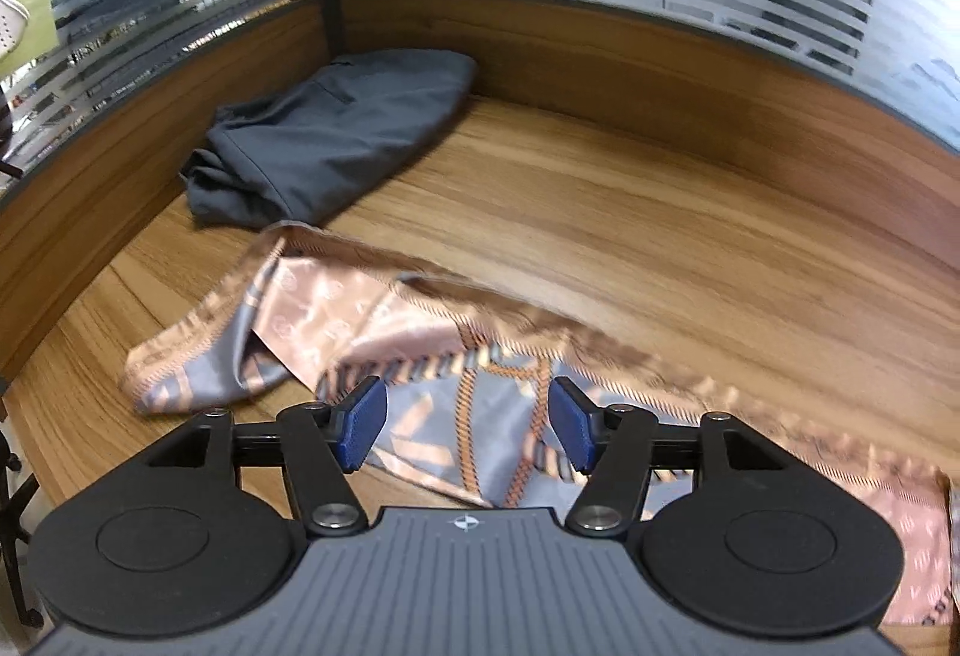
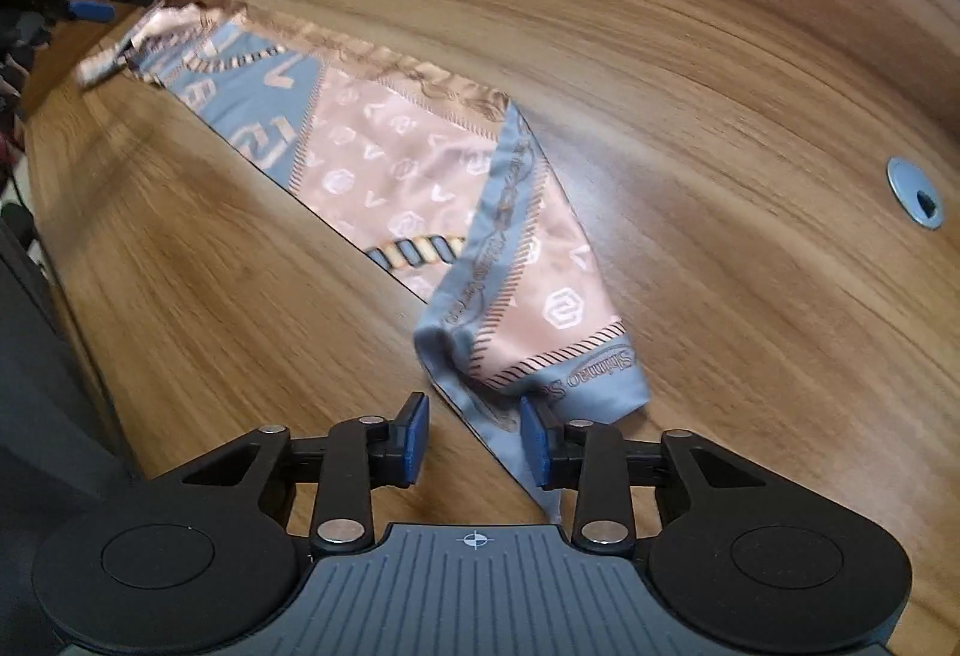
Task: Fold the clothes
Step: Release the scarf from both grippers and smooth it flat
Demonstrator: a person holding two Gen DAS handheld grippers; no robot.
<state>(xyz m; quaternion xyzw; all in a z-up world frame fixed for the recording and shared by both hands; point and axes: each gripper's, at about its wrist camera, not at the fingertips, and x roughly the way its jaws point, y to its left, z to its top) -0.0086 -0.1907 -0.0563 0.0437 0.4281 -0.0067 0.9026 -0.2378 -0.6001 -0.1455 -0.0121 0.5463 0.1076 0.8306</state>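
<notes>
Seen from two wrist cameras above a wooden desk. Stretched across the desk, a silky patterned scarf in peach and grey-blue, lying as a long narrow band, apparently already folded lengthwise at least once, though not neatly: near end rumpled and doubled over in the right view, far end bunched and turned up in the left view. Judged roughly partway through: band formed, but still to be shortened end over end and smoothed. Farther back, against the wooden partition, a dark grey garment, loosely folded or heaped, cannot tell which; possibly finished, possibly waiting. Left gripper poised over the scarf with blue pads wide apart, cloth visible beneath and between them but nothing pinched, pads clear of the fabric. Right gripper hovering at the scarf's near corner, jaws moderately apart, a thin grey-blue tail of fabric running down just inside the right-hand pad, left-hand pad over bare wood; no grip visible, cloth slack rather than clamped. No basket, box, drawer or other container anywhere in either view, so nothing to report inside one. Only other fixture: a round grey cable grommet set into the desk, well apart from the scarf.
</notes>
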